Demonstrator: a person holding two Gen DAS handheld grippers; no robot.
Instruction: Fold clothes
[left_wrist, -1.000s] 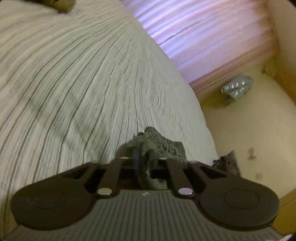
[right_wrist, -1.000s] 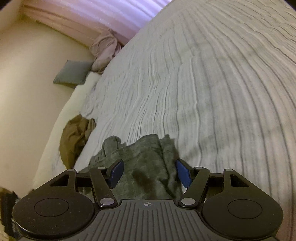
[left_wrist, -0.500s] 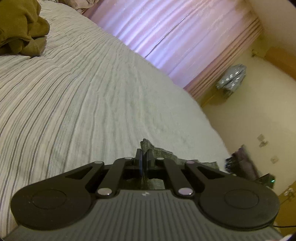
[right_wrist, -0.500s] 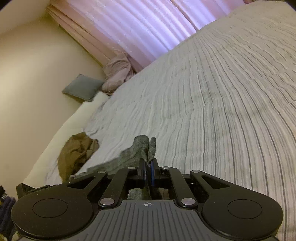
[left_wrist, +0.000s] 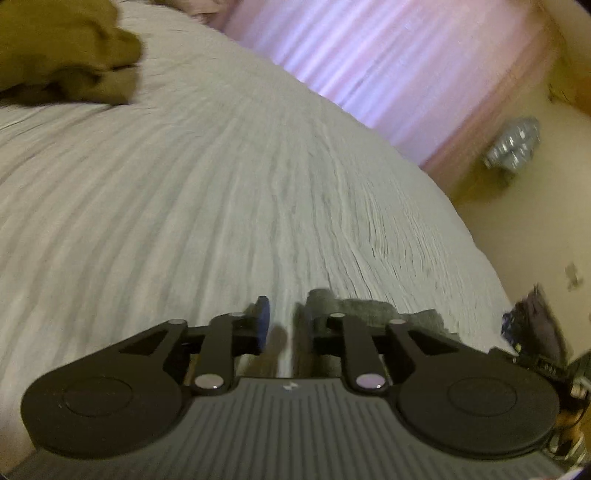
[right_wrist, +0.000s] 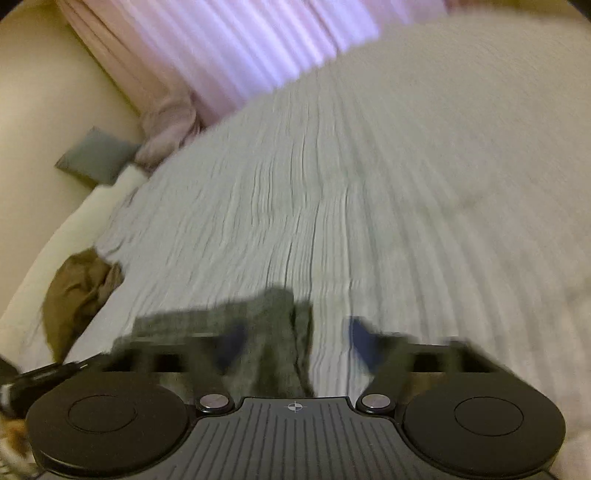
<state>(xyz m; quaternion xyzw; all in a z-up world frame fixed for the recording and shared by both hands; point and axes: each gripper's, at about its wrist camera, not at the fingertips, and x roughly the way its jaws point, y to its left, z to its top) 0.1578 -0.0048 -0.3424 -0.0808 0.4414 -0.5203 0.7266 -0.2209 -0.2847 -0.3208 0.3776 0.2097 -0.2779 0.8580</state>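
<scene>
left tool (left_wrist: 284, 325): black, blue pads | right tool (right_wrist: 295, 341): black, ribbed grey base

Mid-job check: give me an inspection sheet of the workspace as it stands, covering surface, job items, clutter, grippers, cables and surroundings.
Surface: bed with striped cover, wrinkled; both views motion-blurred.
Job's things: grey-green garment lying on the cover at the near edge, in front of both grippers.
Clutter: brown garment crumpled near the bed's side; pink cloth bundle by the curtain.
Grippers: left gripper open, the garment at its right finger; right gripper open, garment between its fingers, not pinched.
Cables: nothing seen.
Surroundings: pink curtain, grey cushion, shiny silver bundle on the floor.
</scene>
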